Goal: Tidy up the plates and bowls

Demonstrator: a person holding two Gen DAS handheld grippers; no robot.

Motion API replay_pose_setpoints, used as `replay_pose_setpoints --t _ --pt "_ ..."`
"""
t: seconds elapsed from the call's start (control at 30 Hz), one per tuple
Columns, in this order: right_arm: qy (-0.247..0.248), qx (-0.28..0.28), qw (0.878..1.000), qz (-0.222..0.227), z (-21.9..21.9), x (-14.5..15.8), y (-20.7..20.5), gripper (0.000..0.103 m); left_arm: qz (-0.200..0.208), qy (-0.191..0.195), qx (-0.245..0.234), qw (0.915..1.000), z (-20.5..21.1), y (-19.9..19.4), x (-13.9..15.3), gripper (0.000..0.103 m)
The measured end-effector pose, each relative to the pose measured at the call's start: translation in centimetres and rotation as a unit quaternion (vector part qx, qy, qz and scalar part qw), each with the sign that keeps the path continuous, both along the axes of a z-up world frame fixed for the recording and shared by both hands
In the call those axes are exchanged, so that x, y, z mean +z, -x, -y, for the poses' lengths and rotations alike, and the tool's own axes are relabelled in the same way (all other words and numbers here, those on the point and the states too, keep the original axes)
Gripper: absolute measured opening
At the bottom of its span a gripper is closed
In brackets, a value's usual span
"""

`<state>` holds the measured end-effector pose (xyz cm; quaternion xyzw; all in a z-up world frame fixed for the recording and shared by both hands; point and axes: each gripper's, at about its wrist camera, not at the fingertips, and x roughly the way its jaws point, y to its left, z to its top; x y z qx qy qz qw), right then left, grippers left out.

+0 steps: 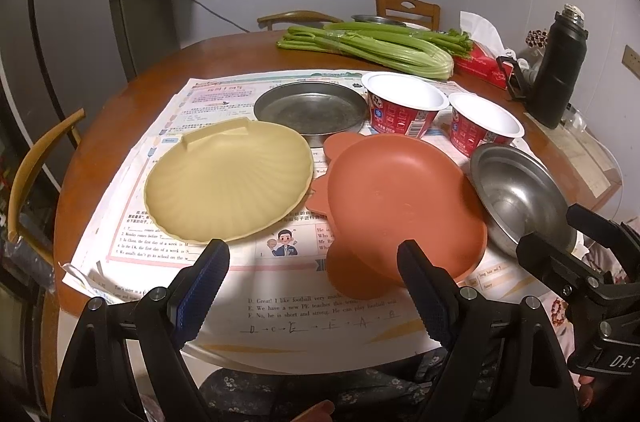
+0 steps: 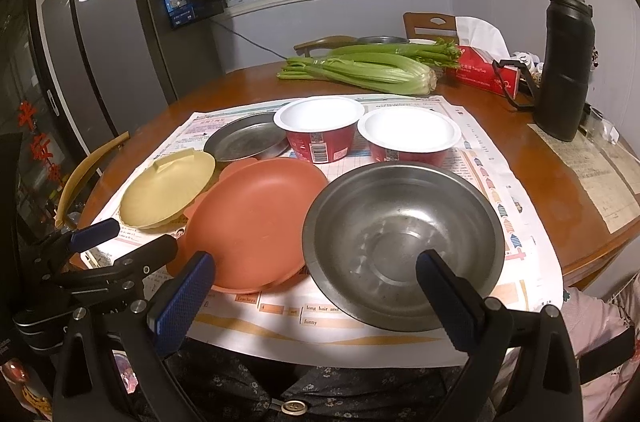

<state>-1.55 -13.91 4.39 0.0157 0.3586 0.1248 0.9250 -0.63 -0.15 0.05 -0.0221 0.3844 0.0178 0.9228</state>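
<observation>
Both claws are wide open and hold nothing. Left gripper (image 1: 314, 286) hangs over the paper (image 1: 280, 286), near the orange plate (image 1: 400, 206). Right gripper (image 2: 316, 288) hangs by the steel bowl (image 2: 400, 242). Beside the orange plate sits a yellow shell plate (image 1: 228, 178). Behind are a flat metal plate (image 1: 310, 110) and two red cups (image 1: 404, 106).

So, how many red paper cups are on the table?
2. One cup stands behind the orange plate, beside the flat metal plate. The other cup stands to its right, behind the steel bowl. None seems hidden.
</observation>
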Motion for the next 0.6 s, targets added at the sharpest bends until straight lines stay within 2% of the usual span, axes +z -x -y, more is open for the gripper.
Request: replay_pose_setpoints --t 0.6 --pt "0.005 0.005 1.000 -0.004 -0.49 -0.05 -0.26 0.101 0.000 0.002 0.003 1.0000 -0.21 -0.04 0.04 0.087"
